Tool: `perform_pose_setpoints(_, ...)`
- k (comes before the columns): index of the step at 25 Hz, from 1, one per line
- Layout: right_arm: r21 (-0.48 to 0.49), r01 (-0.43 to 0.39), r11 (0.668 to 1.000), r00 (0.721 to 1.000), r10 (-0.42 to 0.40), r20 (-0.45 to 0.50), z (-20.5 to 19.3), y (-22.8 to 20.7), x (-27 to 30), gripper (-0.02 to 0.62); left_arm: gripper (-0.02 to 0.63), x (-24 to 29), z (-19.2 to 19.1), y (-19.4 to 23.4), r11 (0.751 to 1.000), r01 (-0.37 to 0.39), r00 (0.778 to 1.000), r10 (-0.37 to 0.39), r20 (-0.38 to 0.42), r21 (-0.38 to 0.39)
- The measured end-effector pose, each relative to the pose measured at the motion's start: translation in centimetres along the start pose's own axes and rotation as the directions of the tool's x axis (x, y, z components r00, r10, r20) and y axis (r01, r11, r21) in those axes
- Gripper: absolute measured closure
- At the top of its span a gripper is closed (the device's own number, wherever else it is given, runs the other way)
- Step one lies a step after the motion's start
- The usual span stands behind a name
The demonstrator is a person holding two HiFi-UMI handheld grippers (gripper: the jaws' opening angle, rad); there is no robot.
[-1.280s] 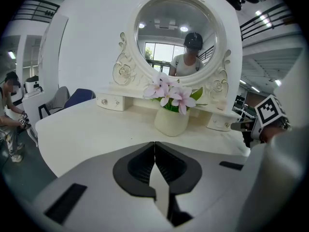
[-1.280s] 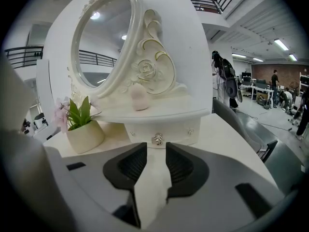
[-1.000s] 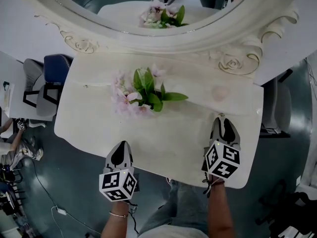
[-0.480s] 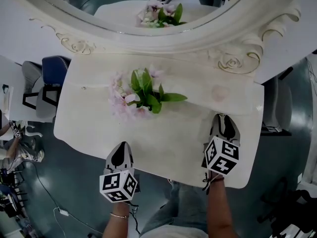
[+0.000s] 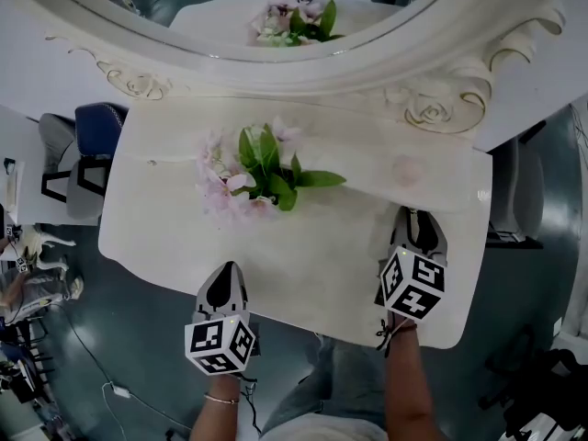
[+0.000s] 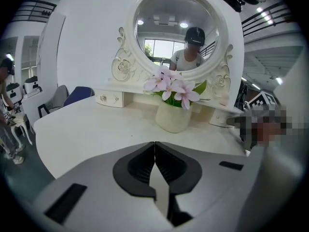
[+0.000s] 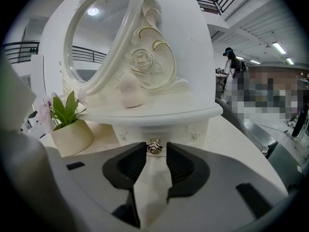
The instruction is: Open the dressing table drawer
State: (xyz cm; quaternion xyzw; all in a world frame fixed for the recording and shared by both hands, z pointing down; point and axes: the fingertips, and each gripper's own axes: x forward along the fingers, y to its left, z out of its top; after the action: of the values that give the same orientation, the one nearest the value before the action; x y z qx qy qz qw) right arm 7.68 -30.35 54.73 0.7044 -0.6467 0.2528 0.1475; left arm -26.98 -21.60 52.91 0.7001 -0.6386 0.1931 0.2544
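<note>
The white dressing table [image 5: 175, 237] carries a round mirror [image 5: 276, 26] and a small shelf at the right. Under that shelf sits a little drawer [image 7: 181, 132] with a rose-shaped metal knob [image 7: 155, 147]. My right gripper [image 7: 155, 150] is open by a narrow gap, and the knob sits right at the mouth between its fingertips. In the head view the right gripper [image 5: 415, 215] points at the shelf's front. My left gripper [image 5: 223, 270] hovers over the table's front edge. It is shut [image 6: 154, 144] with nothing between its jaws.
A cream vase of pink flowers [image 5: 262, 168] stands mid-table, left of the right gripper. A pink round object [image 7: 129, 92] lies on the shelf above the drawer. A second small drawer box [image 6: 110, 98] sits at the table's left back. A blue chair [image 5: 96, 127] stands left.
The right gripper has edged slightly forward toward the drawer. The left gripper has stayed where it was, and the head view has shifted a little.
</note>
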Motion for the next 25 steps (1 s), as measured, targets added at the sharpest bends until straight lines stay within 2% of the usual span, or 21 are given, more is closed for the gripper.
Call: perform_pose_setpoints(25, -0.029, 0.035, 0.999, 0.999, -0.035, 0.001, 0.08, 0.30, 0.26, 0.483, 0.588, -0.01, -0.05, -0.12, 1.000, 0.004, 1.000, -0.004, 0.001, 0.002)
